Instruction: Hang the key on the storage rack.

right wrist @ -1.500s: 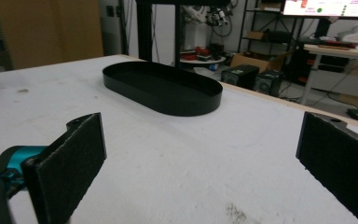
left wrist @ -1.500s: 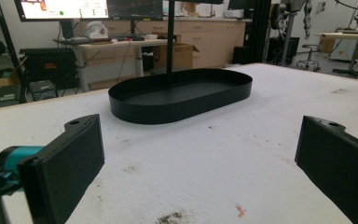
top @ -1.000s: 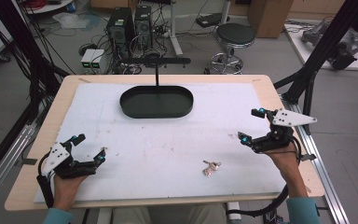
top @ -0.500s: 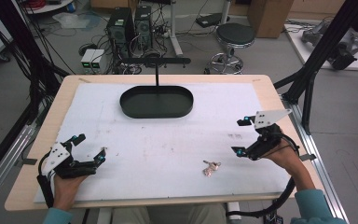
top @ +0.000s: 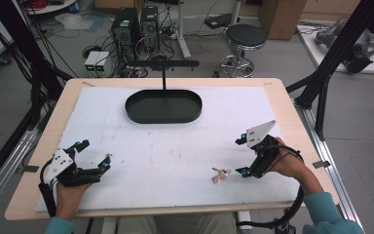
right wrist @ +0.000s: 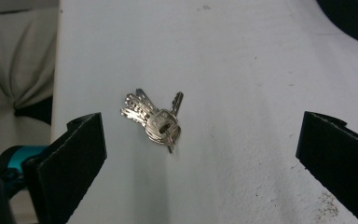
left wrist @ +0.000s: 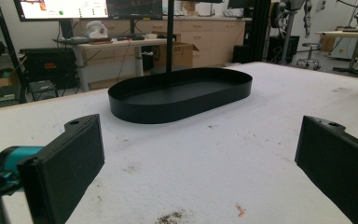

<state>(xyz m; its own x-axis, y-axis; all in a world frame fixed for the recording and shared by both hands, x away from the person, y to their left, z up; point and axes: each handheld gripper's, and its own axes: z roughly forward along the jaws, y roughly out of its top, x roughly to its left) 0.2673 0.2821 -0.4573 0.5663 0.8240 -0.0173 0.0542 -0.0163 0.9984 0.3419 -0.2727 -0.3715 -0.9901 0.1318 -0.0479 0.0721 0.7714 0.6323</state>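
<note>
A bunch of silver keys [top: 220, 175] [right wrist: 156, 122] lies on the white mat near the table's front edge, right of centre. My right gripper [top: 239, 156] [right wrist: 200, 140] is open just to the right of the keys, its jaws pointing at them from a short way off without touching. At the front left my left gripper [top: 95, 153] [left wrist: 198, 144] rests open on the mat with nothing between its jaws. It faces a black oval tray [top: 163, 106] [left wrist: 182, 93] at the back middle, which has nothing in it.
A thin black post [top: 163, 78] rises behind the tray. The white mat [top: 175, 146] covers most of the wooden table [top: 292, 112]. A stool [top: 243, 36] and computer towers [top: 136, 24] stand on the floor beyond the far edge.
My right gripper has come forward and to the left, turning down toward the keys. The left gripper and the keys have stayed put.
</note>
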